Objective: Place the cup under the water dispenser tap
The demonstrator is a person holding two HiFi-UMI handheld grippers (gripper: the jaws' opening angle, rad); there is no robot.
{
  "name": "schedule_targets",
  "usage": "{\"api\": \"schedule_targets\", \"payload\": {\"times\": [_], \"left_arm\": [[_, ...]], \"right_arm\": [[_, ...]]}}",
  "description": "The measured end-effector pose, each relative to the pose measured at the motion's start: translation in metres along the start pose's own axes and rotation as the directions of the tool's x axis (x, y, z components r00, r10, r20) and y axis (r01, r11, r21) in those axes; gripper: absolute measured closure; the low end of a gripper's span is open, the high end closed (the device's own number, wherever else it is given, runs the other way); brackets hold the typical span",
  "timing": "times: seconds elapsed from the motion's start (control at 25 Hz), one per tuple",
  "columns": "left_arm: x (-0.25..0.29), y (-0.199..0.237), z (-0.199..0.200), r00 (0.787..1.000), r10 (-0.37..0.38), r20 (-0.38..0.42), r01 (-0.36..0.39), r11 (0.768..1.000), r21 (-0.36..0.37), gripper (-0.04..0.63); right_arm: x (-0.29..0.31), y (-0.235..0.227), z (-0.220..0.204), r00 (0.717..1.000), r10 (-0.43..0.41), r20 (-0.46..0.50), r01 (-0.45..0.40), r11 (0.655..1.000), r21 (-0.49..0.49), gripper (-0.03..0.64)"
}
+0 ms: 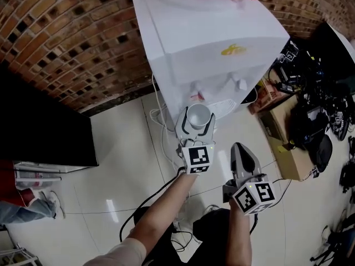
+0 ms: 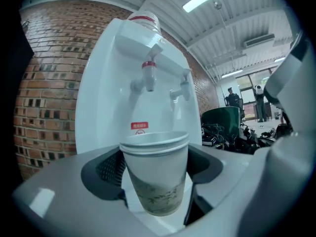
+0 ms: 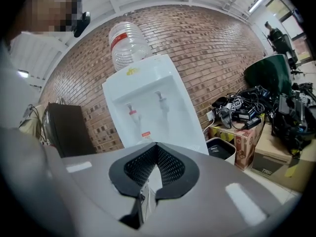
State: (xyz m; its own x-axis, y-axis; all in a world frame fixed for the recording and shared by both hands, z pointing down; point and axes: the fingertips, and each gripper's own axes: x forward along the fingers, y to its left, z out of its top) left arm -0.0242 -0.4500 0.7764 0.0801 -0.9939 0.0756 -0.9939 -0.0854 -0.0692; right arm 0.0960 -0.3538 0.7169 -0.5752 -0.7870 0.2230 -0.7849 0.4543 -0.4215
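A white paper cup (image 2: 155, 174) with a faint green print stands upright between the jaws of my left gripper (image 1: 196, 128), which is shut on its sides. The white water dispenser (image 1: 205, 43) stands against the brick wall just beyond the cup. Its red tap (image 2: 148, 73) is above and behind the cup's rim, and a second, white tap (image 2: 181, 90) sits to the right of it. A water bottle (image 3: 127, 43) tops the dispenser. My right gripper (image 1: 239, 147) hangs lower right of the cup, shut with nothing in it.
A black cabinet (image 1: 44, 121) stands left of the dispenser. To its right are cardboard boxes (image 1: 288, 143) and a heap of cables and devices (image 1: 327, 115). White cords (image 1: 161, 121) trail over the tiled floor at the dispenser's foot. A small bin (image 3: 222, 148) sits beside it.
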Motion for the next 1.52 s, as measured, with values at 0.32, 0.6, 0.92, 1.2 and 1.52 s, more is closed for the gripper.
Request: {"api": "schedule_targets", "payload": {"times": [0.32,0.6,0.92,1.2,1.52], "left_arm": [[0.013,0.003,-0.008,0.998,0.057,0.014,-0.057,0.998,0.034,0.230],[0.019,0.001,-0.017,0.998,0.043,0.035,-0.045,0.997,0.061,0.227],[0.019,-0.008,-0.020,0.999,0.015,0.047,-0.018,0.998,0.056,0.144],[0.006,-0.006,-0.024,0.998,0.044,0.042,-0.045,0.999,0.026,0.115],[-0.038,-0.005,-0.015,1.000,0.006,0.003,-0.006,1.000,-0.004,0.115]], "right_arm": [[-0.001,-0.005,-0.002,1.000,0.009,-0.008,-0.009,1.000,-0.006,0.617],[-0.002,-0.010,-0.002,1.000,0.003,-0.005,-0.003,1.000,-0.005,0.617],[-0.003,-0.013,0.001,1.000,0.001,-0.005,-0.001,1.000,0.000,0.617],[-0.005,-0.009,0.005,1.000,0.008,0.008,-0.008,1.000,-0.002,0.617],[-0.013,0.006,0.017,0.999,-0.015,-0.031,0.016,1.000,0.010,0.617]]}}
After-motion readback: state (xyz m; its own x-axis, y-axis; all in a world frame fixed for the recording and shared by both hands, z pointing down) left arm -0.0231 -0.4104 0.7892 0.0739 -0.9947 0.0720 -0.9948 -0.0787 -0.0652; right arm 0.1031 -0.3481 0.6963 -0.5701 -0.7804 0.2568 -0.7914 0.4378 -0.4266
